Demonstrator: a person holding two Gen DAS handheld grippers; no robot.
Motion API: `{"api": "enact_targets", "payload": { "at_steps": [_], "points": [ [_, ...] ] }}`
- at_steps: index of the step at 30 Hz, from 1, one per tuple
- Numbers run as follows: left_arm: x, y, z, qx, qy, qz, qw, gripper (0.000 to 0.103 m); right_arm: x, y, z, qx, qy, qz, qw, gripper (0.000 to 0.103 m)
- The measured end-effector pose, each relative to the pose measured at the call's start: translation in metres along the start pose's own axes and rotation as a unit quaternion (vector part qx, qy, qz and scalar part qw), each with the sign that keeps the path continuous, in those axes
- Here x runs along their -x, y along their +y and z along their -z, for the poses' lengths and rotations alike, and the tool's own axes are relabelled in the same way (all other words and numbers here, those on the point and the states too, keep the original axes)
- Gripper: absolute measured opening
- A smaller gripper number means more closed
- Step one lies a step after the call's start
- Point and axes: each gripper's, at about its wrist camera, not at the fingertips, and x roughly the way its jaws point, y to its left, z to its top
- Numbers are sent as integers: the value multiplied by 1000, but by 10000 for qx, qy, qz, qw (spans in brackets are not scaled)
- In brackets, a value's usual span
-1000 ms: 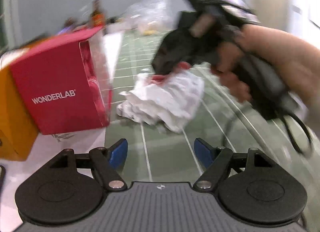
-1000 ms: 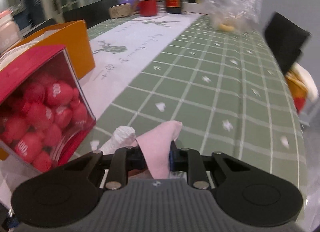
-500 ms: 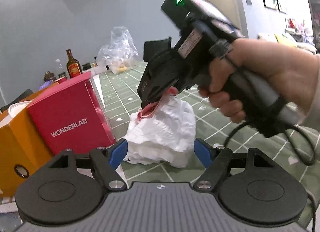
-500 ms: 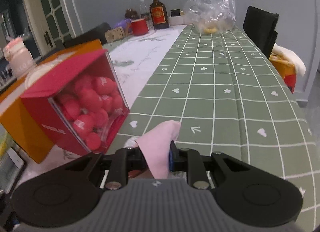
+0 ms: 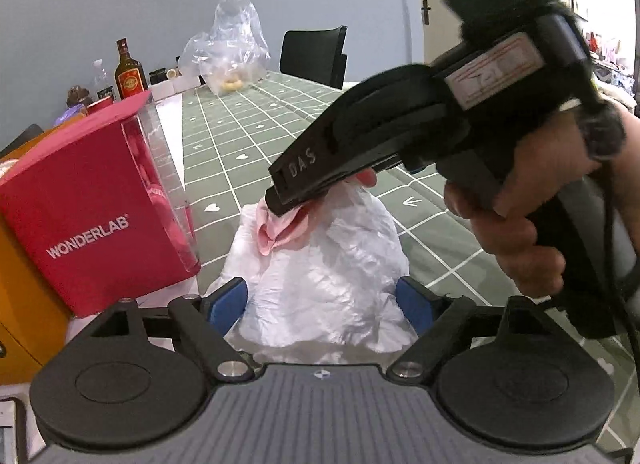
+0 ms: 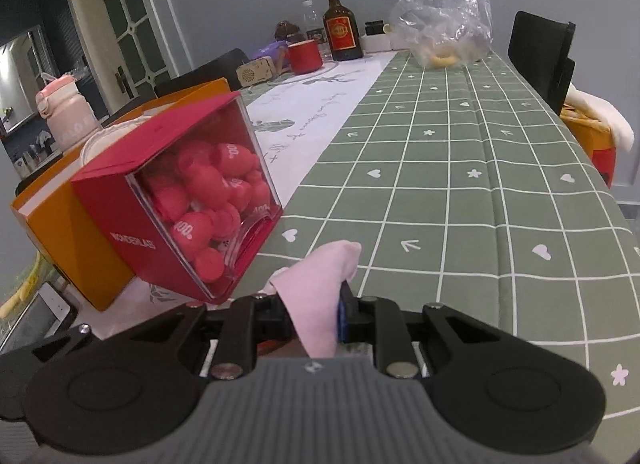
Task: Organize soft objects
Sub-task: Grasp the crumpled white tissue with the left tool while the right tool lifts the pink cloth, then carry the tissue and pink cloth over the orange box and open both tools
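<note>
A crumpled white plastic bag (image 5: 328, 276) hangs in front of me above the green checked tablecloth (image 5: 256, 143). My right gripper (image 6: 320, 304) is shut on a pink cloth (image 6: 320, 296); in the left wrist view the pink cloth (image 5: 280, 229) shows at the bag's top under the right gripper (image 5: 296, 199). My left gripper (image 5: 324, 304) is open, its blue pads (image 5: 228, 300) on either side of the bag's lower part, not closed on it.
A red WONDERLAB box (image 5: 96, 215) of pink balls (image 6: 208, 199) stands on the left against an orange box (image 6: 60, 223). A bottle (image 6: 340, 31), red mug (image 6: 305, 57) and clear plastic bag (image 6: 448, 19) sit at the far end. A black chair (image 6: 540, 51) is at the right.
The right gripper lifted the pink cloth and white bag higher and nearer. My left gripper moved forward so the bag now sits between its open fingers.
</note>
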Motion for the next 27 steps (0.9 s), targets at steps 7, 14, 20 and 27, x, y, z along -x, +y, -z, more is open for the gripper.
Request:
{"api": "enact_targets", "payload": {
  "at_steps": [7,14,20,27],
  "points": [
    [8,10,-2,146,186,393,9989,27,35,-21,-2,-315,-775,303,9960,18],
    [19,18,-2,373,358,346,9981,24,74,-21,3,185,-1171,686,9906,15],
    [33,26,-13,289,201,3,9994,24,96,0,12,610,-1287,700,9873,8],
    [86,39,-30,345,-498,-272,9978,24,102,19,14,658,-1185,497,9895,3]
  ]
}}
